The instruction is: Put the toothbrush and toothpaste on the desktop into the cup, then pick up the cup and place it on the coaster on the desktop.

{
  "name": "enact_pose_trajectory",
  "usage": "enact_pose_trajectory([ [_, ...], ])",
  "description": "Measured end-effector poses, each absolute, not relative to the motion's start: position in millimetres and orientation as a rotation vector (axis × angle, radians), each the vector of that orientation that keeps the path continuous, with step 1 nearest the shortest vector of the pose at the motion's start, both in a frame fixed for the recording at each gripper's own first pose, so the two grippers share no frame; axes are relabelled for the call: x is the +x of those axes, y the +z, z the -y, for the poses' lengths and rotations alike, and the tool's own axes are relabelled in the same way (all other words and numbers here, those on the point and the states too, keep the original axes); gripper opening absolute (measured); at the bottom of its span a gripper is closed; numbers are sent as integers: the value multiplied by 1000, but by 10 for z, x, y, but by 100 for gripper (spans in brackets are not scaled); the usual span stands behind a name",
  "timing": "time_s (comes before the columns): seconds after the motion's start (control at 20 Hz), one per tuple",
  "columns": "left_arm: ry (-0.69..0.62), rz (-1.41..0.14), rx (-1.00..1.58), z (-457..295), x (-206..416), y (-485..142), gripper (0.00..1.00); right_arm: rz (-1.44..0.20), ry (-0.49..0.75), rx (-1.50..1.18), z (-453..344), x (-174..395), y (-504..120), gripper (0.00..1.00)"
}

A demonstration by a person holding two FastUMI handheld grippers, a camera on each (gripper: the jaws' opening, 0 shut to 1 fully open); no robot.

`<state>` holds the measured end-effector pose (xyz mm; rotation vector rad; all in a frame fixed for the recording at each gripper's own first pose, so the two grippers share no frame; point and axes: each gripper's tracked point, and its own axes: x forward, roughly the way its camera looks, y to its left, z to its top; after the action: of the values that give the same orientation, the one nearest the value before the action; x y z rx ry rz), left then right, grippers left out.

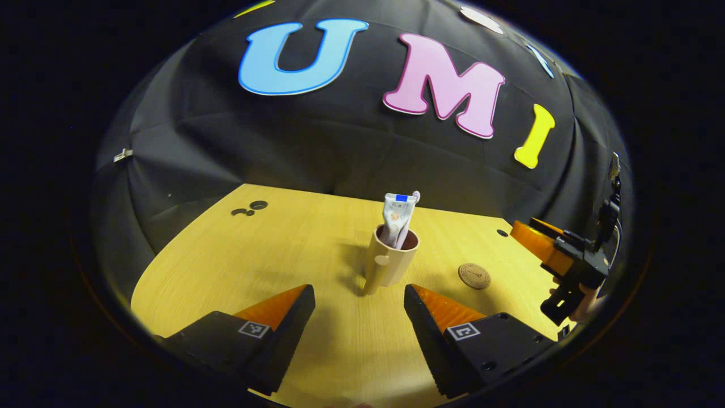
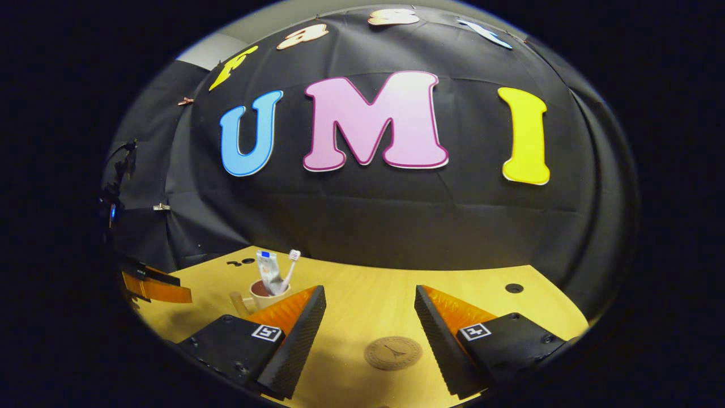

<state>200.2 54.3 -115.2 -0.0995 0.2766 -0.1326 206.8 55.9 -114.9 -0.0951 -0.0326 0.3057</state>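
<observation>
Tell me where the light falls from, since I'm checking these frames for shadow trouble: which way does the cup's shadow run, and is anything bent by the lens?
Left gripper view: the cup casts a soft shadow leftward on the desktop, so light comes from the right; the desktop's edges bow. Right gripper view: the coaster stays sharp and free of glare; the far desktop edge curves.

Bare desktop (image 1: 238, 266) lies open between the left gripper (image 1: 359, 303) and the cup (image 1: 391, 262); the coaster (image 2: 392, 352) sits unobstructed between the right gripper (image 2: 370, 317) fingers.
</observation>
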Motion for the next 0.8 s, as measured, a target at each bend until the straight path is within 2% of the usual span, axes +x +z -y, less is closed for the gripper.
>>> enact_pose_trajectory([
  [0.35,-292,-473,46,-187,2613,-1313,98,-89,229,-38,220,1822,-1372,96],
  [0.8,-344,-758,245,-122,3172,-1742,98,-231,42,43,1224,1577,-1663,98],
])
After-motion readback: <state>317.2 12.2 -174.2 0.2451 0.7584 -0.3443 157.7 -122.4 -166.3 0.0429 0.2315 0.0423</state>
